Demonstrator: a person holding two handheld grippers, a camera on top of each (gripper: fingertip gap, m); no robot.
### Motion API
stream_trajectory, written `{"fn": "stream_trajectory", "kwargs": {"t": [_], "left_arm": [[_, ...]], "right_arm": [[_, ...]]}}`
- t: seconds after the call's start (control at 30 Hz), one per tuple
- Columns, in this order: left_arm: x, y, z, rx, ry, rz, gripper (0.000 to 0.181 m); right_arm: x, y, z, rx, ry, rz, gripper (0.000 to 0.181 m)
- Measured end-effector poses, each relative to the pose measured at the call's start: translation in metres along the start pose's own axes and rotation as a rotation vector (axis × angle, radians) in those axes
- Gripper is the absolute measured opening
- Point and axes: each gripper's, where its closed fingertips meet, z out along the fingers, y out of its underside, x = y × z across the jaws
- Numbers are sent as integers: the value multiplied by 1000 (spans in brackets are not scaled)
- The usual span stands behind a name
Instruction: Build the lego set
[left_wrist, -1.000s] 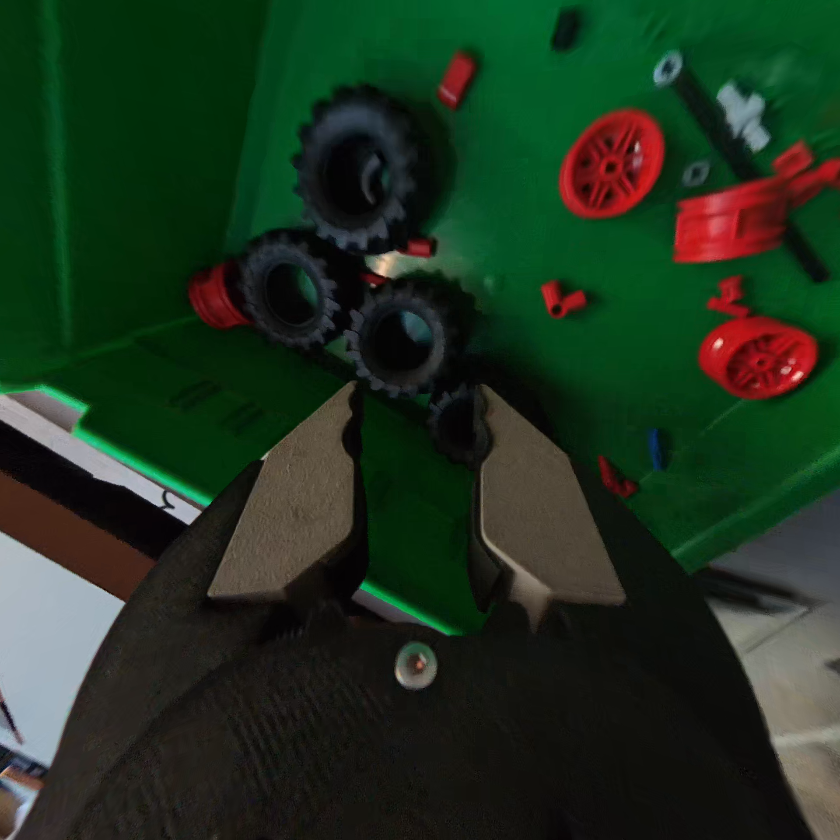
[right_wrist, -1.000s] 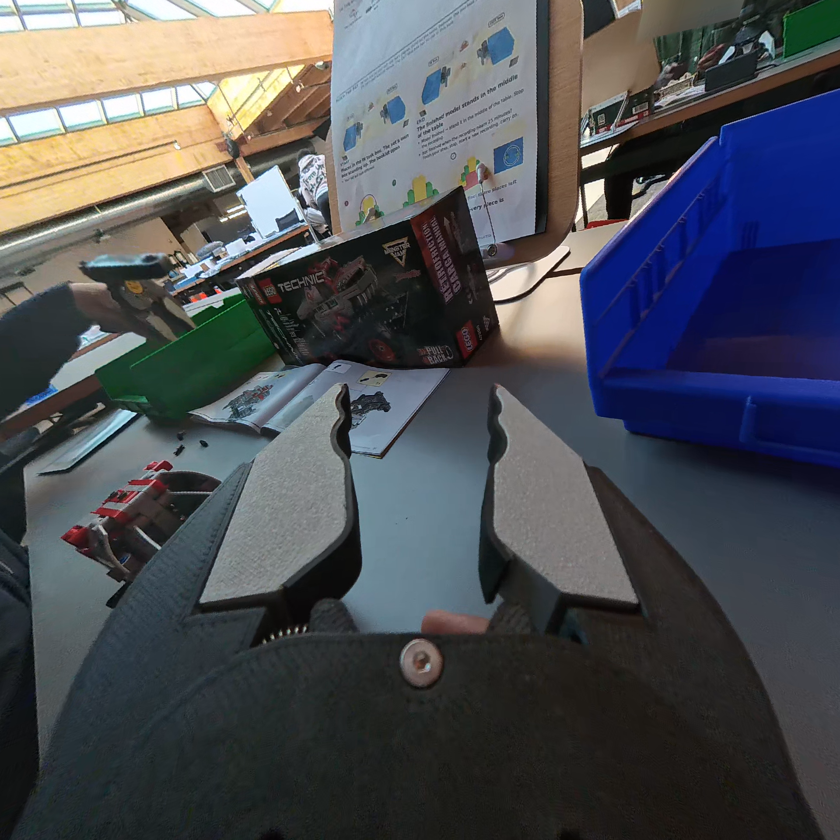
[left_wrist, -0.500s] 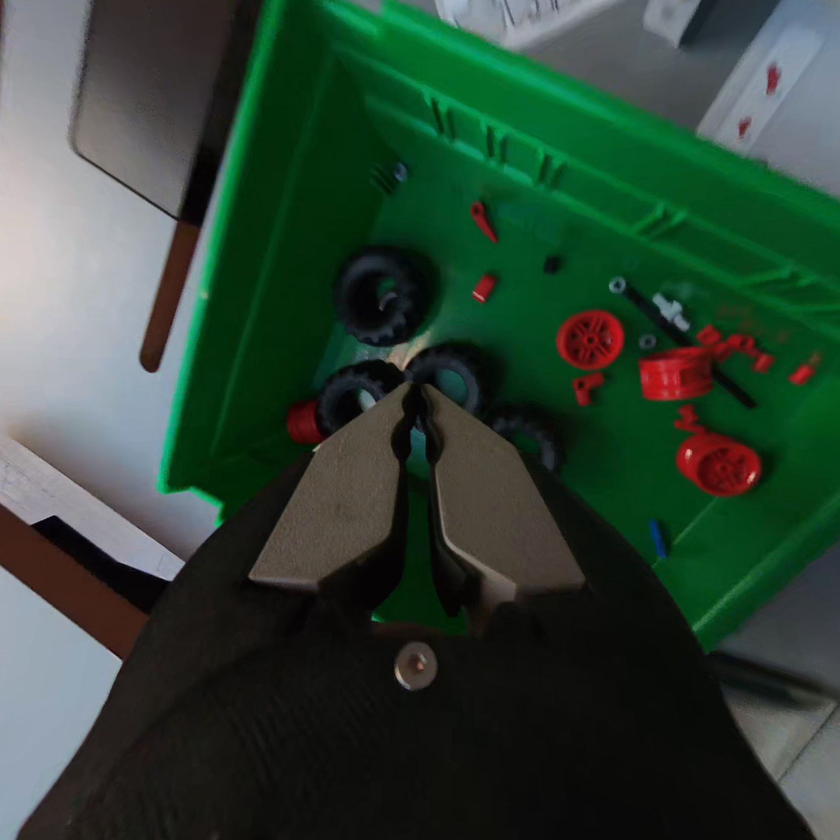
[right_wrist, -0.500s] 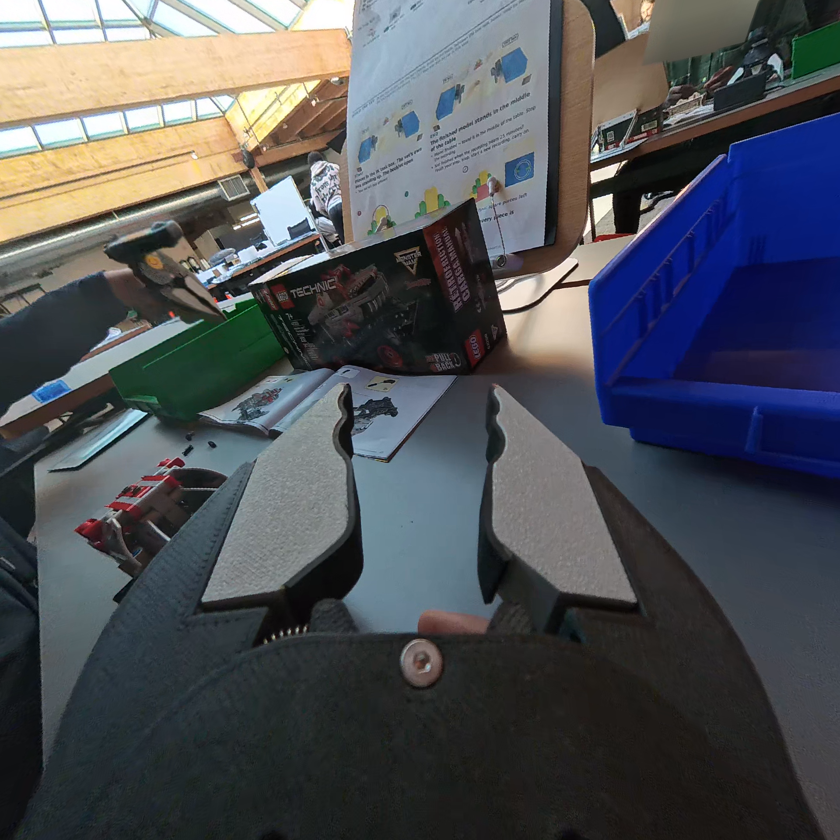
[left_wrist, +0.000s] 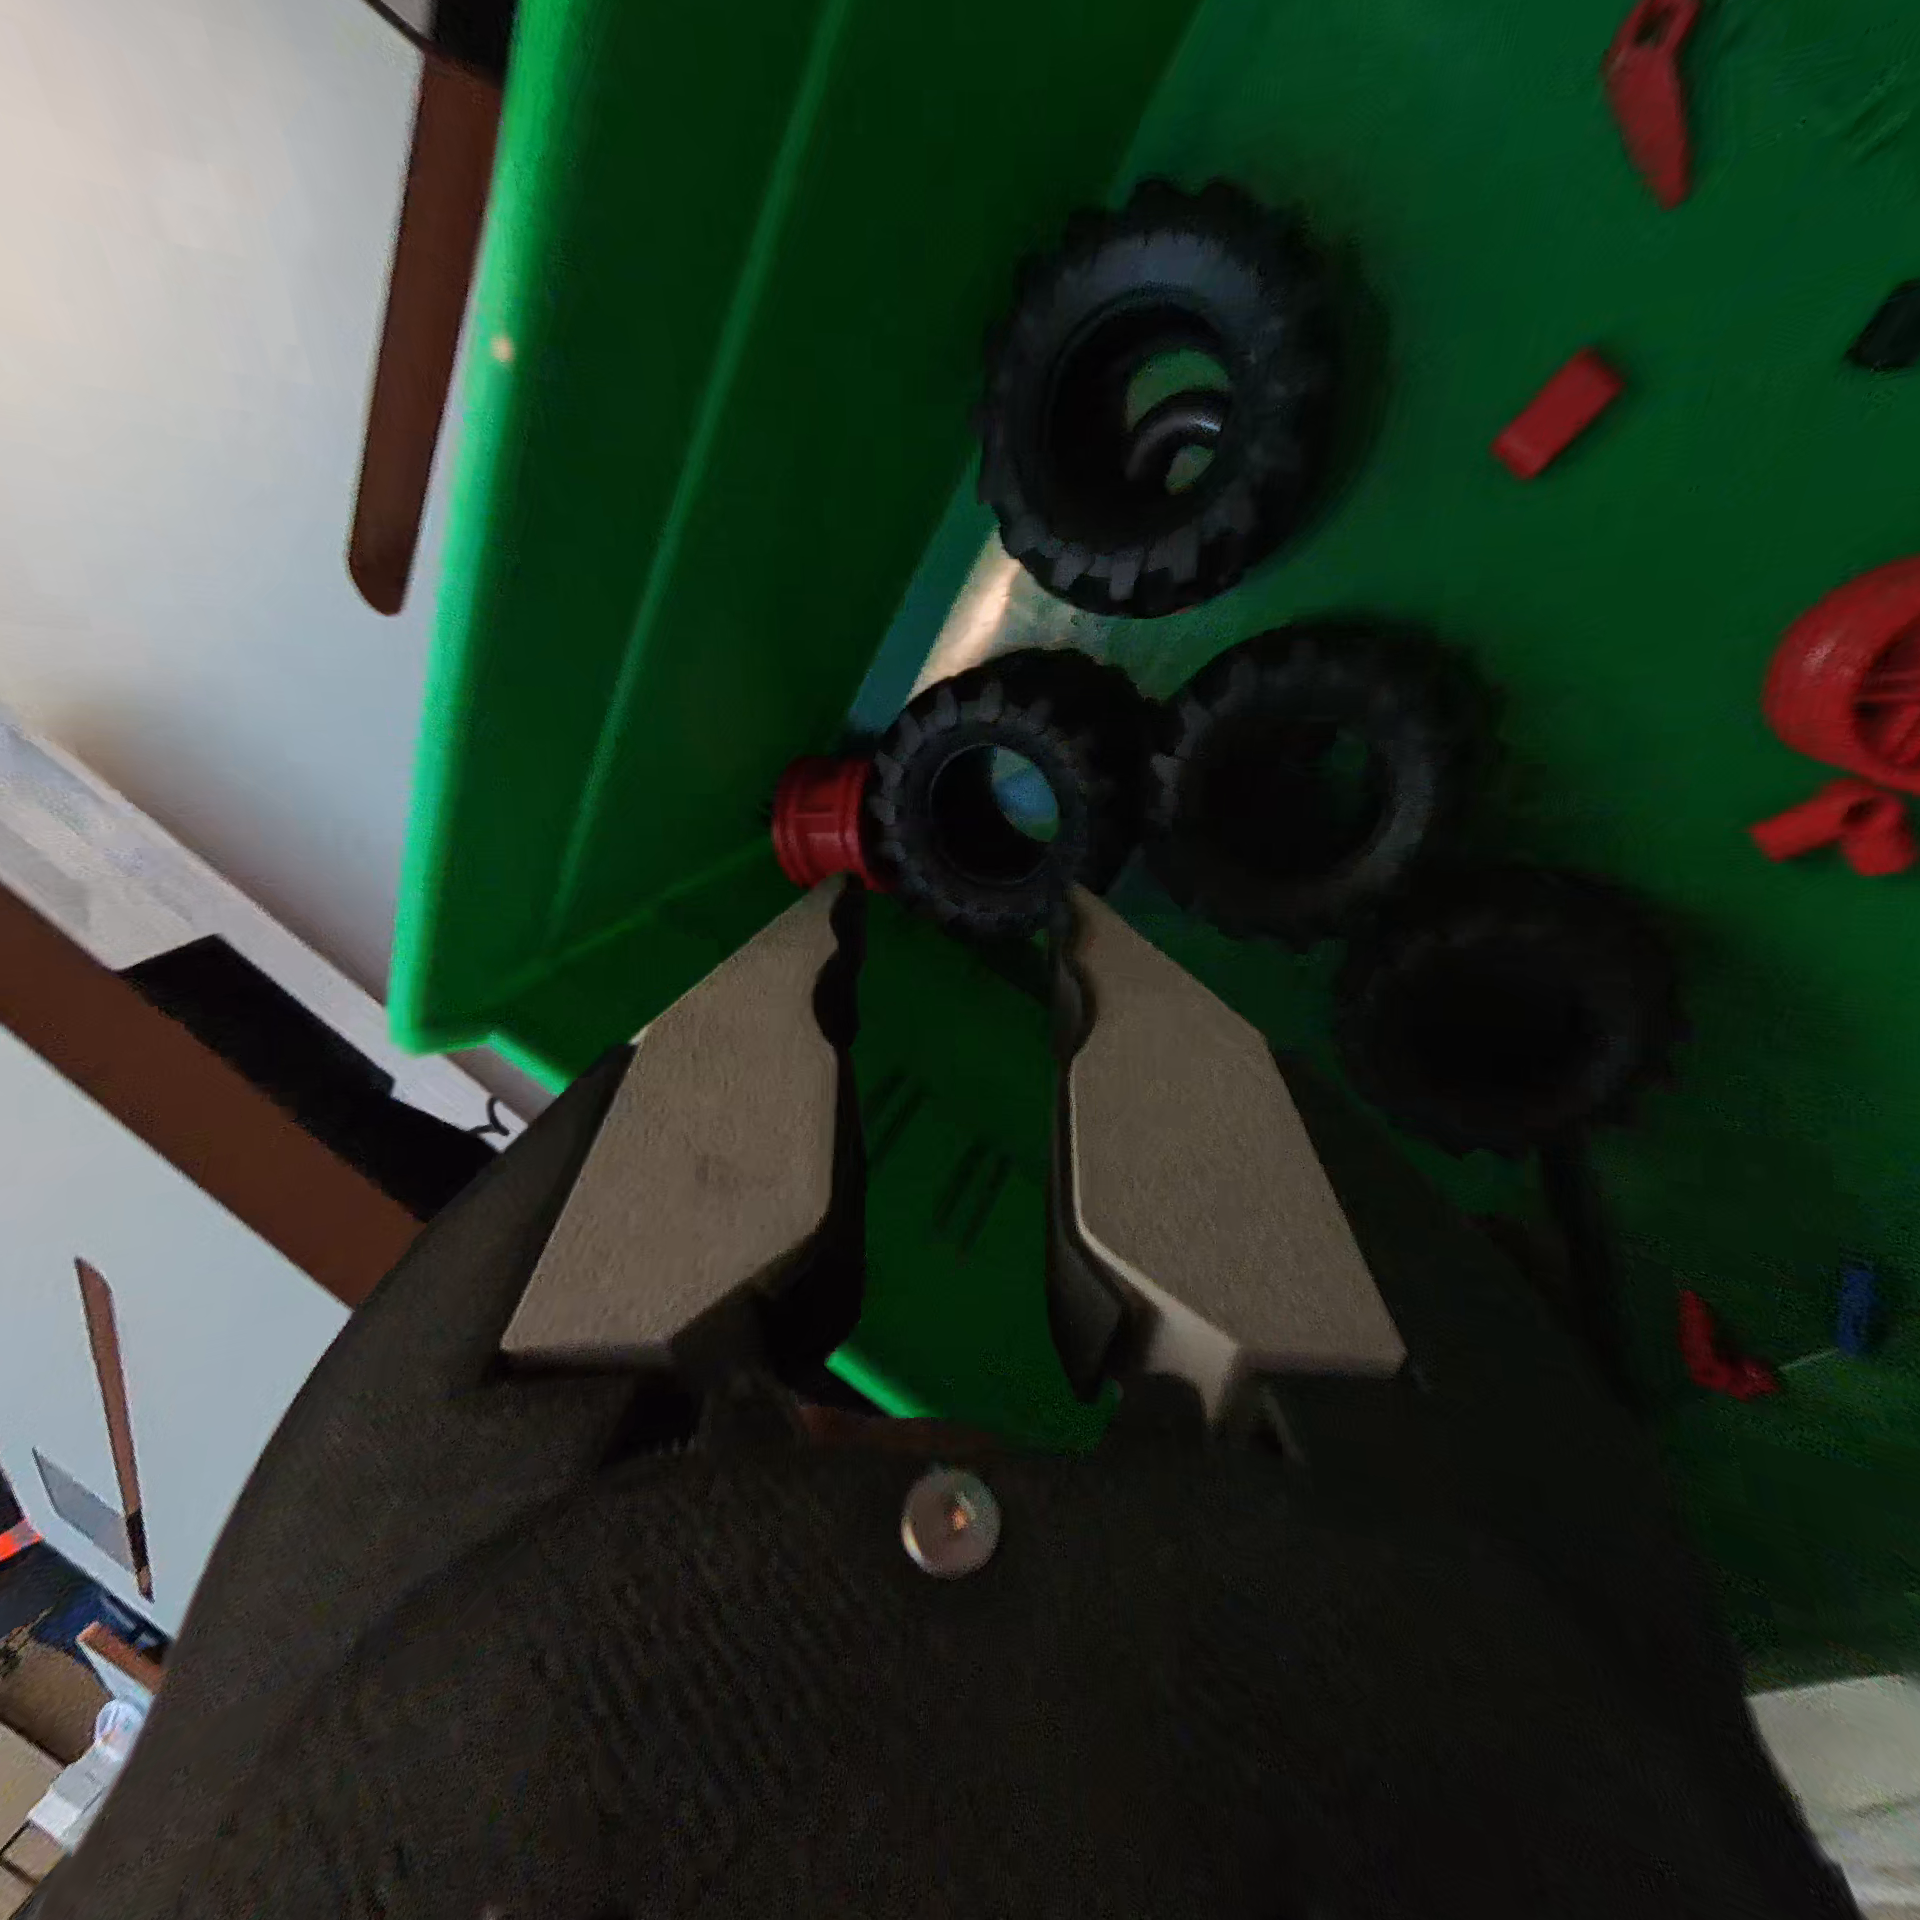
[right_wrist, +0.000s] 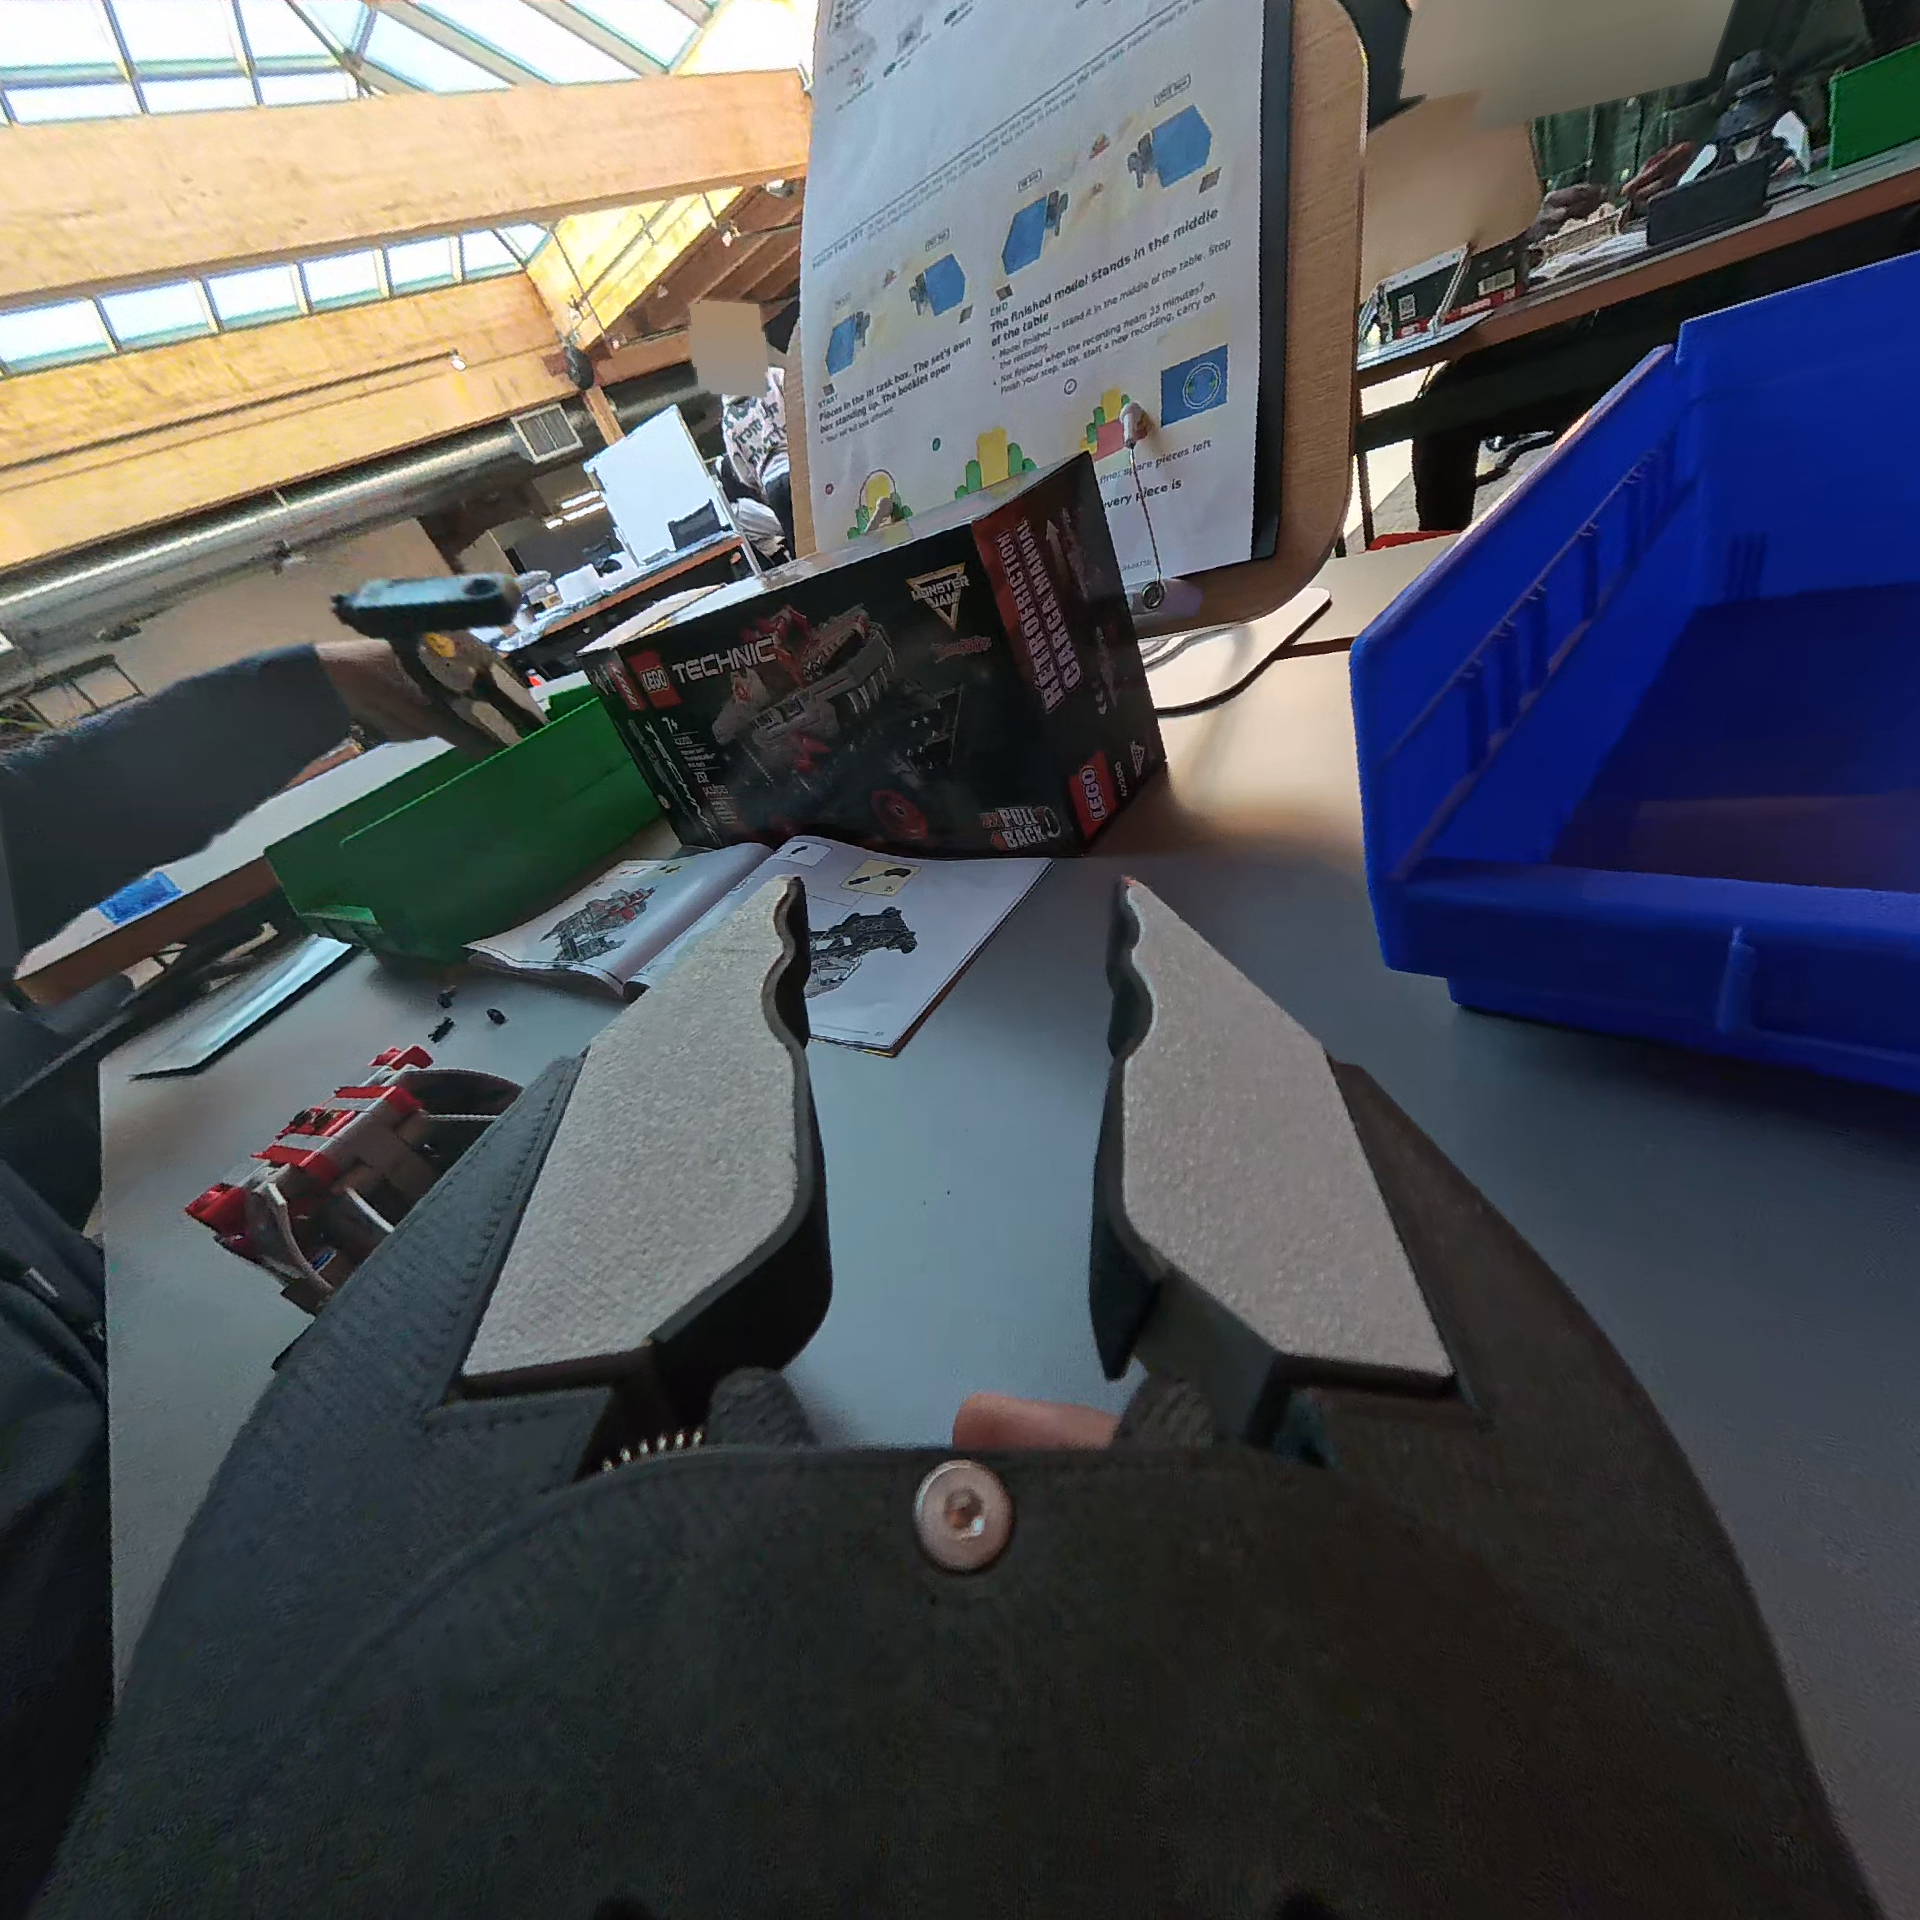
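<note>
My left gripper (left_wrist: 951, 914) is open inside the green bin (left_wrist: 644, 520). Its fingertips flank the near edge of a black tyre (left_wrist: 914, 821) fitted with a red hub (left_wrist: 821, 821). Three more black tyres (left_wrist: 1268, 312) lie beside it, along with a red wheel rim (left_wrist: 1849, 686) and small red pieces (left_wrist: 1558, 410). My right gripper (right_wrist: 961, 914) is open and empty, low over the grey table. A partly built red and tan model (right_wrist: 322, 1164) sits to its left. The left gripper also shows in the right wrist view (right_wrist: 488, 707), dipping into the green bin (right_wrist: 488, 821).
An open instruction booklet (right_wrist: 914, 935) lies ahead of the right gripper, with the dark set box (right_wrist: 883, 686) behind it. A blue bin (right_wrist: 1662, 831) stands at the right. A few tiny black pins (right_wrist: 468, 1018) lie near the green bin. The grippers' ends are close to 70 cm from one another.
My left gripper, nearly shut and high above the bin half a second ago, has dropped close to the hubbed tyre and opened. The right gripper has barely moved.
</note>
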Motion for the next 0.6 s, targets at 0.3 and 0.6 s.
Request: {"fn": "stream_trajectory", "kwargs": {"t": [0.3,0.6], "left_arm": [[24,1,4,-109,231,91,11],[24,9,18,-159,186,202,15]], "right_arm": [[0,-1,0,6,-6,4,55],[-3,-3,-2,26,-21,2,53]]}}
